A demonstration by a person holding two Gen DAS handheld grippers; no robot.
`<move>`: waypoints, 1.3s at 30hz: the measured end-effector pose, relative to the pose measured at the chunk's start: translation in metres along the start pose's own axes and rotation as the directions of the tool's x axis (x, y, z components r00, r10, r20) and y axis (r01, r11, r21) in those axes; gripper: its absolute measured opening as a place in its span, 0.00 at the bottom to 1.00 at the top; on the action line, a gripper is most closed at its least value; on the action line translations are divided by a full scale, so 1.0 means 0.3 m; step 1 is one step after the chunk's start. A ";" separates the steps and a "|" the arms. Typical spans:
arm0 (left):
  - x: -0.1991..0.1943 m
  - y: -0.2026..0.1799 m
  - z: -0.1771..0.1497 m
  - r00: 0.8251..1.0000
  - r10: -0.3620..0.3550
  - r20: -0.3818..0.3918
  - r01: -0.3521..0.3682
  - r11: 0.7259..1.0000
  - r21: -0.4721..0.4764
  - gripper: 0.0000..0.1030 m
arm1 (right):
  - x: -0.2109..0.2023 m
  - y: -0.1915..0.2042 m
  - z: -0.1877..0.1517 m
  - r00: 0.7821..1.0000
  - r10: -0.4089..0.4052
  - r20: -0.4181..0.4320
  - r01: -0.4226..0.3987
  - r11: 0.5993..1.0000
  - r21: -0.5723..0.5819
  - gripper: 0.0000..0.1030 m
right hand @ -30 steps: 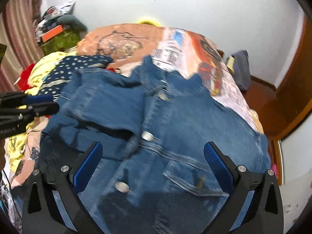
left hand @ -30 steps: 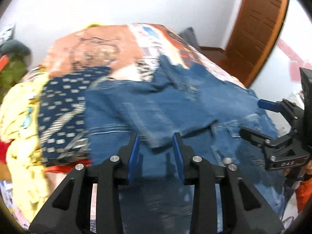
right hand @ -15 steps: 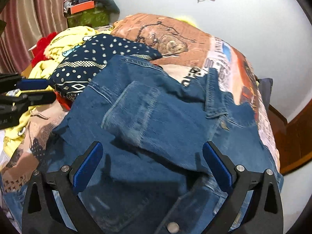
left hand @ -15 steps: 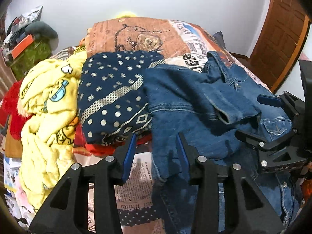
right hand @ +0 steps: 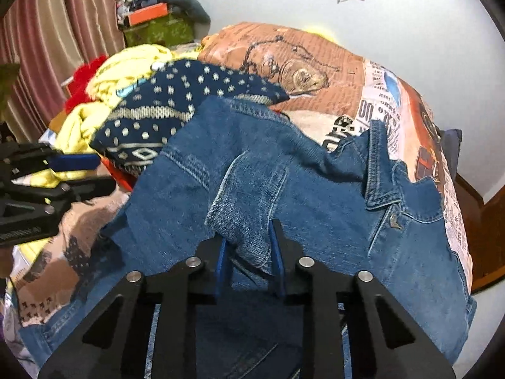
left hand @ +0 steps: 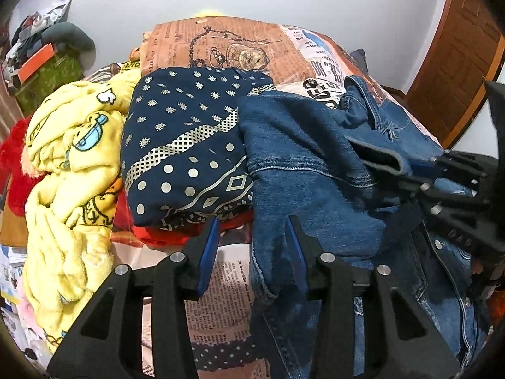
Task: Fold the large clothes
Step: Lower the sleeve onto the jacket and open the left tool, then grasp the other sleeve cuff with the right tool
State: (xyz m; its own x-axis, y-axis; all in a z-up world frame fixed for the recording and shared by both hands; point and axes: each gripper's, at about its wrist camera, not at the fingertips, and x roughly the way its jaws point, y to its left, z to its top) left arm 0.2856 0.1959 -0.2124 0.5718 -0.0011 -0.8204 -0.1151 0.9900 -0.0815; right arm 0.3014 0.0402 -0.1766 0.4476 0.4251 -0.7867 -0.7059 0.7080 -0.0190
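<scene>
A blue denim jacket [right hand: 300,183] lies on the bed, front up, its left sleeve folded across the body; it also shows in the left wrist view [left hand: 315,183]. My right gripper [right hand: 249,249] is shut on the sleeve cuff [right hand: 246,221] over the jacket's middle. It shows at the right of the left wrist view [left hand: 419,173]. My left gripper [left hand: 252,246] is open and empty at the jacket's left edge, its right finger against the denim. It shows at the left of the right wrist view [right hand: 82,173].
A folded navy dotted garment [left hand: 186,145] lies left of the jacket, touching it, over something red [left hand: 164,233]. A yellow fleece [left hand: 69,173] is piled further left. The bed has a newspaper-print cover [left hand: 227,47]. A wooden door [left hand: 454,47] stands at right.
My right gripper went from wide open to shut on the sleeve cuff. My left gripper let go of the sleeve and moved left to the jacket's edge.
</scene>
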 end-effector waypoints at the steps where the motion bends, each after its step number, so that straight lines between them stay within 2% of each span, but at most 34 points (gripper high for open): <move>1: 0.000 -0.004 0.001 1.000 0.004 0.000 -0.004 1.000 0.005 0.41 | -0.014 -0.015 0.001 1.000 0.013 0.012 -0.014 1.000 0.016 0.20; 6: -0.002 -0.024 0.018 1.000 0.016 0.005 -0.016 1.000 0.019 0.43 | -0.093 -0.108 0.008 0.995 0.065 0.070 -0.073 0.991 0.110 0.18; 11: -0.010 -0.056 0.047 0.999 0.035 0.028 -0.036 0.999 0.038 0.51 | -0.180 -0.201 0.007 0.989 0.052 0.142 -0.081 0.976 0.200 0.17; 14: 0.003 -0.066 0.066 0.998 0.060 0.032 -0.062 0.997 0.047 0.58 | -0.248 -0.273 -0.002 0.980 0.029 0.197 -0.082 0.959 0.271 0.16; 19: 0.059 -0.043 0.072 0.998 0.066 -0.022 -0.066 0.998 0.009 0.58 | -0.386 -0.400 -0.034 0.959 -0.024 0.283 -0.082 0.930 0.359 0.15; 23: 0.111 -0.024 0.058 0.997 0.045 -0.069 -0.047 0.998 -0.034 0.58 | -0.486 -0.500 -0.081 0.940 -0.102 0.324 -0.049 0.904 0.425 0.09; 27: 0.162 -0.038 0.031 0.991 0.086 -0.107 -0.088 0.996 -0.012 0.58 | -0.498 -0.566 -0.154 0.944 -0.140 0.297 -0.017 0.883 0.469 0.09; 31: 0.198 -0.032 0.004 0.987 0.095 -0.131 -0.098 0.995 -0.020 0.61 | -0.458 -0.604 -0.249 0.961 -0.143 0.238 0.000 0.857 0.515 0.09; 39: 0.222 -0.038 -0.027 0.982 0.119 -0.144 -0.121 0.993 -0.007 0.67 | -0.323 -0.659 -0.432 0.993 -0.082 0.080 0.019 0.806 0.591 0.09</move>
State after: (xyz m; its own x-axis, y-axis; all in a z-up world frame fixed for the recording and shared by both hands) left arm 0.3185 0.1832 -0.2706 0.4308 0.0964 -0.8973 -0.1889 0.9819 0.0148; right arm 0.3265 -0.2141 -0.1767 0.5462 0.4093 -0.7308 -0.2359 0.9123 0.3347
